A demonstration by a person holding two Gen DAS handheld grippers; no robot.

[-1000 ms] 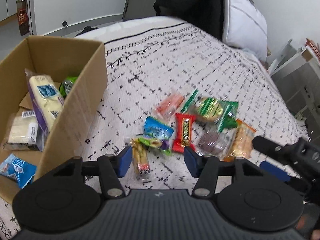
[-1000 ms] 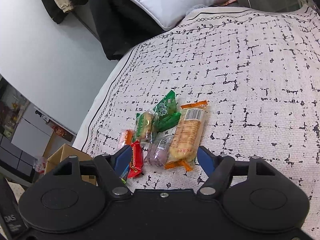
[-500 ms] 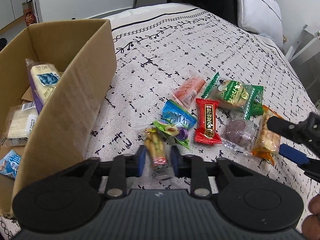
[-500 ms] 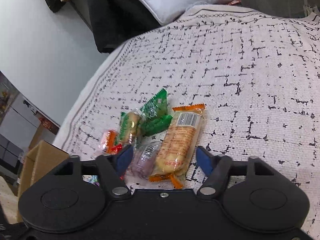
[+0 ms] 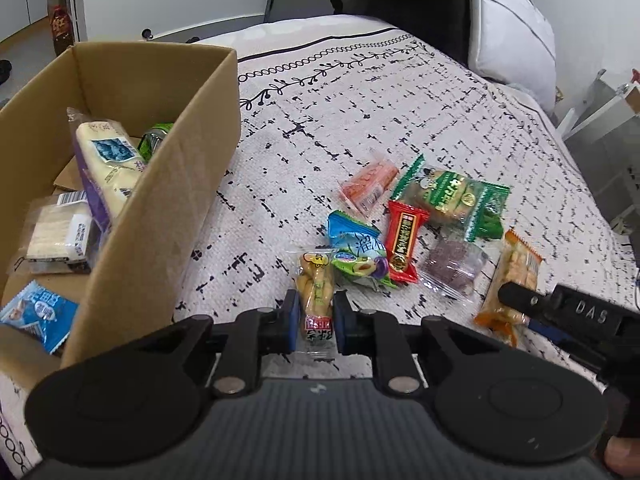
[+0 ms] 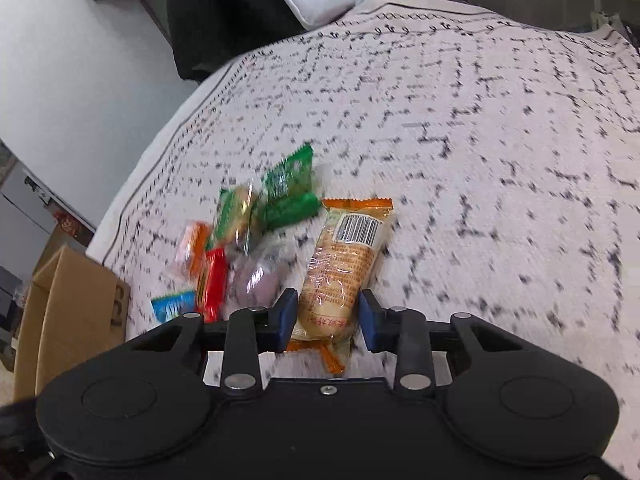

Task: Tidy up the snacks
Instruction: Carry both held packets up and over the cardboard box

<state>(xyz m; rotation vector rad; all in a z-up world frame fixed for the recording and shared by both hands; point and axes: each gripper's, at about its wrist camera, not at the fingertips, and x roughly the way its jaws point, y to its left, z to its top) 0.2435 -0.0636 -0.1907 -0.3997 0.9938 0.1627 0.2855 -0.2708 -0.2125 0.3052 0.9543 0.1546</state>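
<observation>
A bed covered by a white bedspread with a black dash pattern holds a small heap of wrapped snacks. The left gripper has its blue pads pressed against both sides of a narrow clear packet of yellow stick snacks, gripping its near end. At ten o'clock from that packet stands an open brown cardboard box with several white and blue packets inside. At two o'clock lie a red foil bar and a green-wrapped biscuit. The right gripper straddles the near end of a long orange-edged cracker pack; its left pad touches the wrapper, the right stands slightly apart, not clamped.
</observation>
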